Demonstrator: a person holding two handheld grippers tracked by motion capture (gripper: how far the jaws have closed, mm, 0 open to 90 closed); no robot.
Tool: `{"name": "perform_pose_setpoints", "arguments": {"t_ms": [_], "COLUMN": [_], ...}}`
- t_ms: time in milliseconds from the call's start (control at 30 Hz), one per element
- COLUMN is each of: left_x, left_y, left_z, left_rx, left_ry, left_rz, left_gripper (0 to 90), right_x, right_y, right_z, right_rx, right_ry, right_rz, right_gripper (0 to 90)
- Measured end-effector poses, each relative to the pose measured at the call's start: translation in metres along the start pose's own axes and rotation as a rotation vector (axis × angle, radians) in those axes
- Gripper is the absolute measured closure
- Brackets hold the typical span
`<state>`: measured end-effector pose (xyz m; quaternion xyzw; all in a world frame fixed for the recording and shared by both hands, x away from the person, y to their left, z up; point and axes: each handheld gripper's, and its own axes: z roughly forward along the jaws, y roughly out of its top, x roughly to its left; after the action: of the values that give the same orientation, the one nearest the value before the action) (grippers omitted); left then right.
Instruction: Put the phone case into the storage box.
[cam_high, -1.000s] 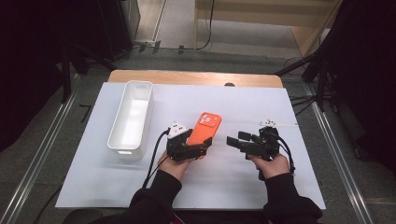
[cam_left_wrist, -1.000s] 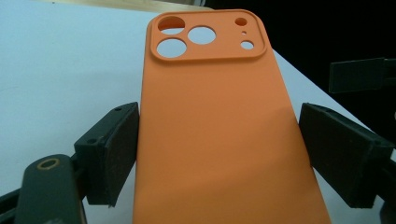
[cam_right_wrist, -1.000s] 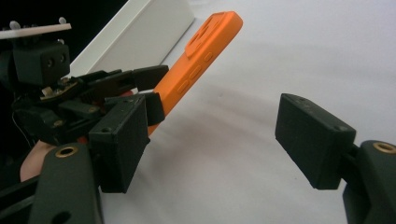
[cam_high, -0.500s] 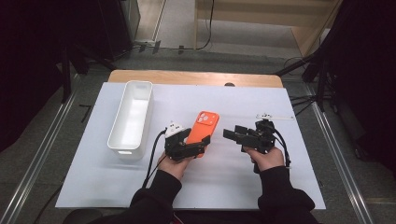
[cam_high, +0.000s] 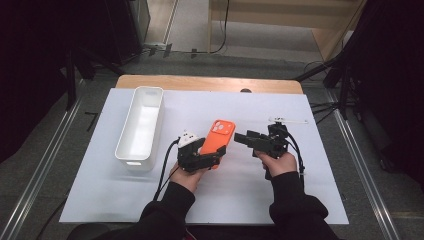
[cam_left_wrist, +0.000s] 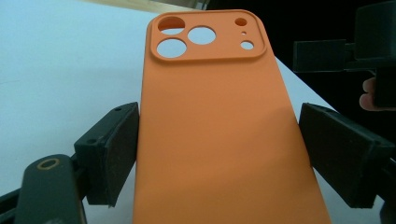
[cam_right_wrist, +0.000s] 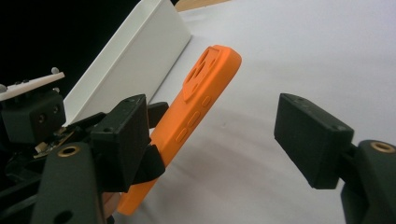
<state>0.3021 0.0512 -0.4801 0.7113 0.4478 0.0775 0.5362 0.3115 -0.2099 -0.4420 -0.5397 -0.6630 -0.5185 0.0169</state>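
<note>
The left claw (cam_high: 212, 159) pinches an orange phone case (cam_high: 217, 141) by its two long edges near the lower end, and the case juts forward and up from the claw, its back side facing up. In the left gripper view the case (cam_left_wrist: 219, 126) fills the middle, with the raised camera block and its round cut-outs at the far end, and a black pad presses against each long side. The case hangs over the white sheet that covers the counter (cam_high: 260, 200), roughly at the middle of it, and whether its far end touches the sheet cannot be told. The right claw (cam_high: 245, 139) sits just to the right of the case, pointing leftward at it, with its jaws spread apart and nothing between the pads. In the right gripper view the case (cam_right_wrist: 196, 116) shows edge-on, tilted, with its side buttons facing the camera; it lies just beyond the near jaw, and the other jaw stands well off to the right over bare sheet. The same view shows the left claw (cam_right_wrist: 140, 140) clamped on the lower part of the case. A long white bin (cam_high: 141, 125) stands upright on the sheet to the left of the left hand (cam_high: 187, 175), its long side running away from the person, apart from the case. The right hand (cam_high: 276, 162) grips its tool from below, and a thin white stick (cam_high: 287, 120) lies on the sheet just beyond it.
</note>
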Motion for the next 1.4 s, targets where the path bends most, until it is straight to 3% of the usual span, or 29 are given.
{"name": "perform_pose_setpoints", "arguments": {"t_ms": [567,933,1400], "left_x": [0.002,0.010,0.013], "left_y": [0.000,0.003,0.009], "left_z": [0.001,0.001,0.003], "left_rx": [-0.002,-0.010,-0.027], "left_ry": [0.006,0.012,0.017], "left_rz": [0.010,-0.025,-0.024], "left_gripper": [14.8,14.8,14.8], "right_x": [-0.006,-0.007,-0.005], "right_y": [0.012,0.021,0.031], "right_z": [0.018,0.031,0.048], "right_rx": [0.022,0.025,0.039], "right_ry": [0.008,0.017,0.008], "right_rz": [0.088,0.147,0.176], "right_gripper": [28.7,30.8,33.3]}}
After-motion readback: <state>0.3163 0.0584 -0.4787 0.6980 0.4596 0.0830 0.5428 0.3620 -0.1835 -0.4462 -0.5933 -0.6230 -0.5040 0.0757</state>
